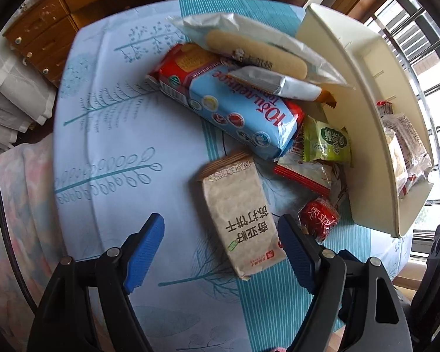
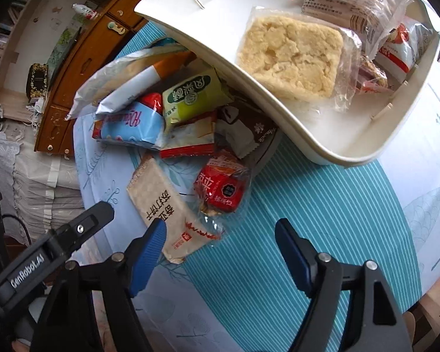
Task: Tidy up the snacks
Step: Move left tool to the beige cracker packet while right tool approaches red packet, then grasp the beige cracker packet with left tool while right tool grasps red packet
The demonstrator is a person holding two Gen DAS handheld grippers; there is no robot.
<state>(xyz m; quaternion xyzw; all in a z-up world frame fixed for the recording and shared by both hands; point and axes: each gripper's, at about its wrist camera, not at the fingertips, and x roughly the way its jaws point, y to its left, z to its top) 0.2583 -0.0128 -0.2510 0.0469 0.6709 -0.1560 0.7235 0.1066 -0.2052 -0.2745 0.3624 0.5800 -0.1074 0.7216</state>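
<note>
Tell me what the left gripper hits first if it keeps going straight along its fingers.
Most likely the beige cracker packet: it lies between the open fingers of the left gripper, directly ahead. Depth is uncertain in the fisheye view, but nothing appears nearer.

Both wrist views close above the table (image 1: 117, 135); shared snack pile (image 2: 176, 123), white tray (image 2: 208, 29)

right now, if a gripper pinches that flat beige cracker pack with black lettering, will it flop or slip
The flat beige cracker pack looks boxy and straight-edged, so probably stiff, not floppy. Its matte wrapper probably grips fairly well. The crackers inside may crack under a hard pinch.
</note>
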